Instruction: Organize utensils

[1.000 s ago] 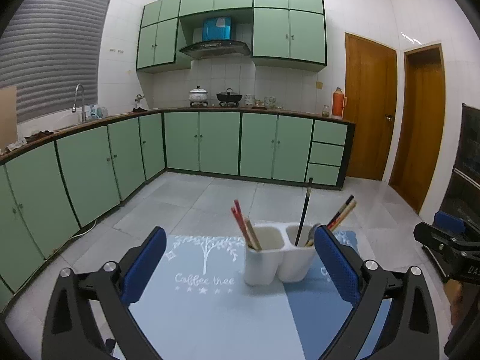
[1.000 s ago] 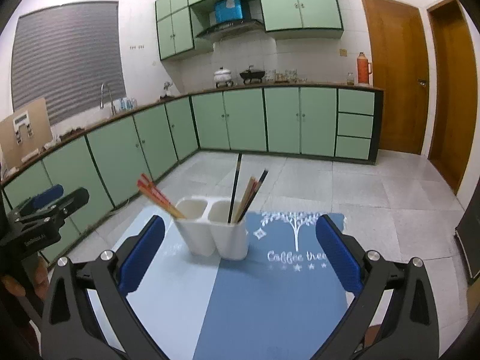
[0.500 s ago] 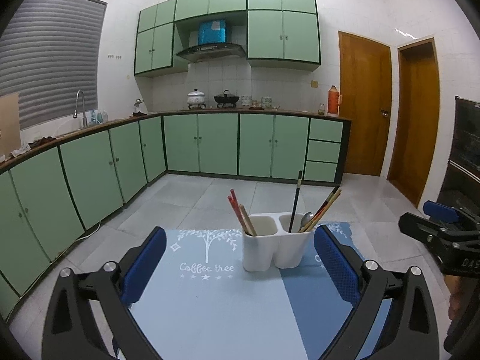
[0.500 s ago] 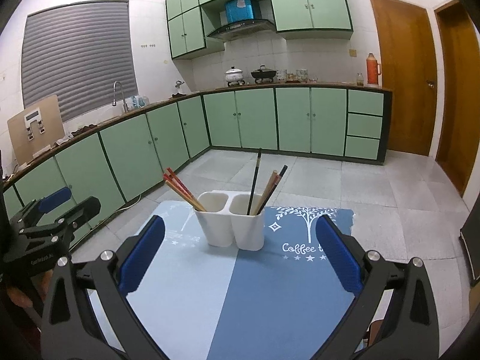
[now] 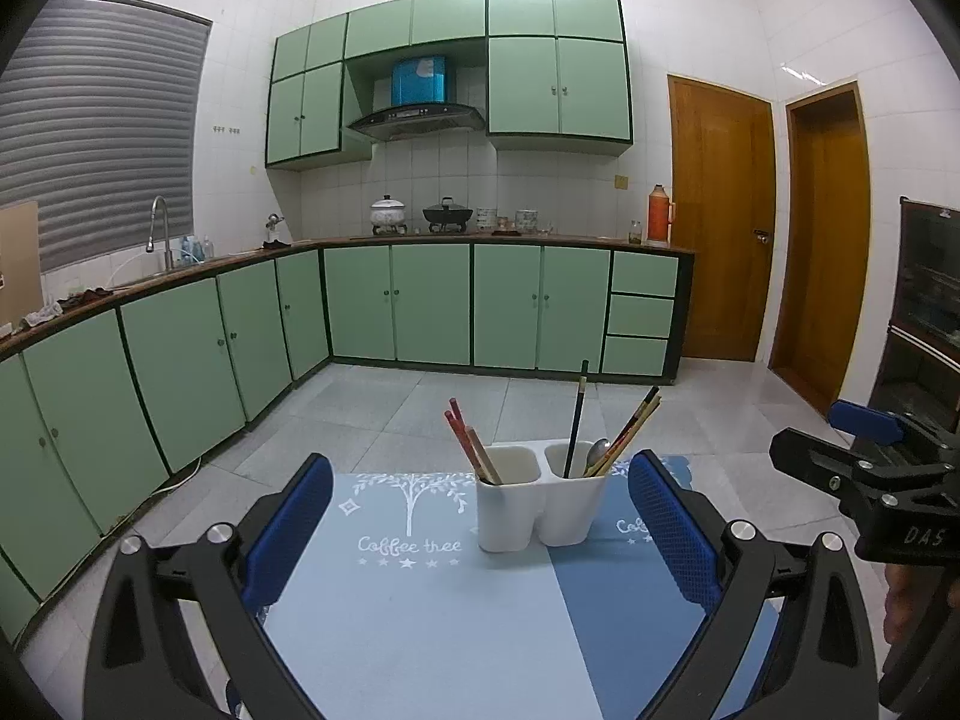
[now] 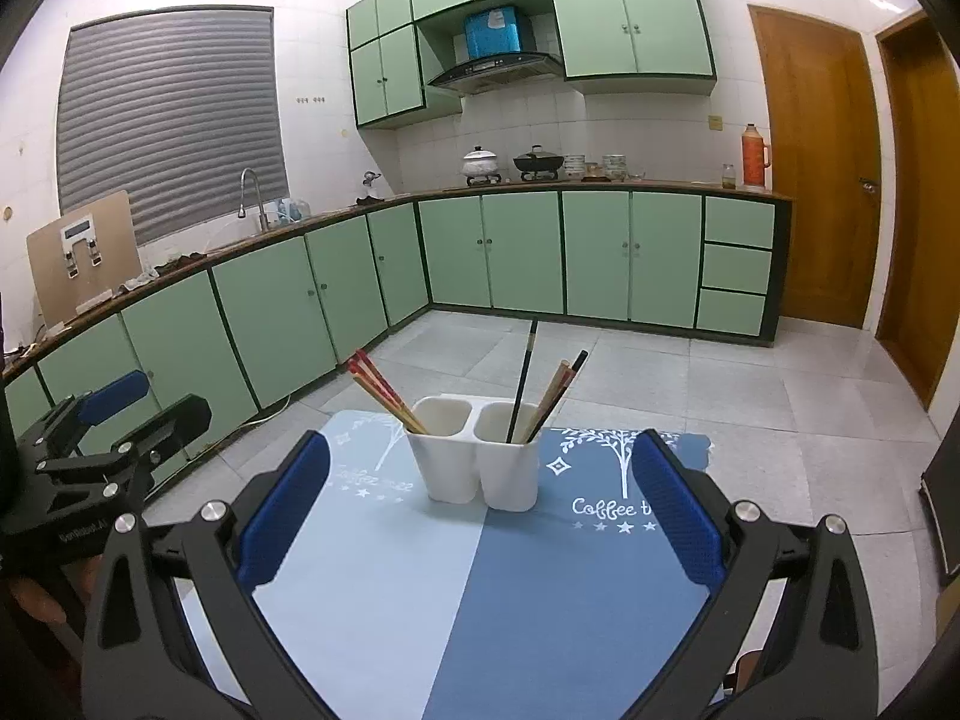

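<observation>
A white two-compartment utensil holder (image 5: 540,504) stands on the blue mat (image 5: 420,630); it also shows in the right wrist view (image 6: 480,468). Red and wooden chopsticks (image 5: 471,450) lean in its left cup. A black chopstick (image 5: 576,414), brown chopsticks (image 5: 630,432) and a metal spoon (image 5: 596,455) stand in its right cup. My left gripper (image 5: 480,540) is open and empty, pulled back from the holder. My right gripper (image 6: 480,516) is open and empty, also back from it. Each gripper shows at the edge of the other's view.
The mat (image 6: 480,600) is light blue on the left and darker blue on the right, with "Coffee tree" prints. Green kitchen cabinets (image 5: 420,300) line the far walls. Two wooden doors (image 5: 720,228) stand at the right. Tiled floor lies beyond the mat.
Both grippers have drawn back and tilted up from the holder, which now looks smaller and farther. Both stay open and empty. The utensils in the holder have not moved.
</observation>
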Demonstrator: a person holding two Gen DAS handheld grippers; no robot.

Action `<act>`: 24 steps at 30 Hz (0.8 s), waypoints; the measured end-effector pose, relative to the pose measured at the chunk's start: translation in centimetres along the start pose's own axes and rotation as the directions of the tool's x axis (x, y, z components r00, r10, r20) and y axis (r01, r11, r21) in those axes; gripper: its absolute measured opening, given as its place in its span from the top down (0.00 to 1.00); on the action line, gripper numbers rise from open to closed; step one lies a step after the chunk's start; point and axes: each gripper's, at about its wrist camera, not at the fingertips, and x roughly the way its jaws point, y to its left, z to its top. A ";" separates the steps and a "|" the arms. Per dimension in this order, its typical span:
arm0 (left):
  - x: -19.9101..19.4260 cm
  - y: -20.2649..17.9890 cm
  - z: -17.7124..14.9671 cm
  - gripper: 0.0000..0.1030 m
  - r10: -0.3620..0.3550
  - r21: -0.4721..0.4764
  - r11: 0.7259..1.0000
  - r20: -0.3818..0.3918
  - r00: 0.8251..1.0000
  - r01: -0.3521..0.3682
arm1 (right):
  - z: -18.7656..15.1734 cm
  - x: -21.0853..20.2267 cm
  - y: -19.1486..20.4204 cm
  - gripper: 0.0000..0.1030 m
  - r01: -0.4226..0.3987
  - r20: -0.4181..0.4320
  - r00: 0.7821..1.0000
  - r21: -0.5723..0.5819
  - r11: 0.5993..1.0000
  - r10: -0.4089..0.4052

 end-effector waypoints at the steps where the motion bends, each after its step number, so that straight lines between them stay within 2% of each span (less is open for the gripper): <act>1: 0.0 0.0 0.0 0.06 -0.002 0.000 1.000 -0.001 1.000 0.002 | 0.0 -0.1 0.0 0.05 0.000 0.001 1.000 -0.002 1.000 0.000; 24: -0.6 -0.5 0.2 0.06 -0.007 -0.005 1.000 -0.001 1.000 0.007 | 0.1 0.2 0.4 0.05 -0.008 0.000 1.000 -0.015 1.000 0.008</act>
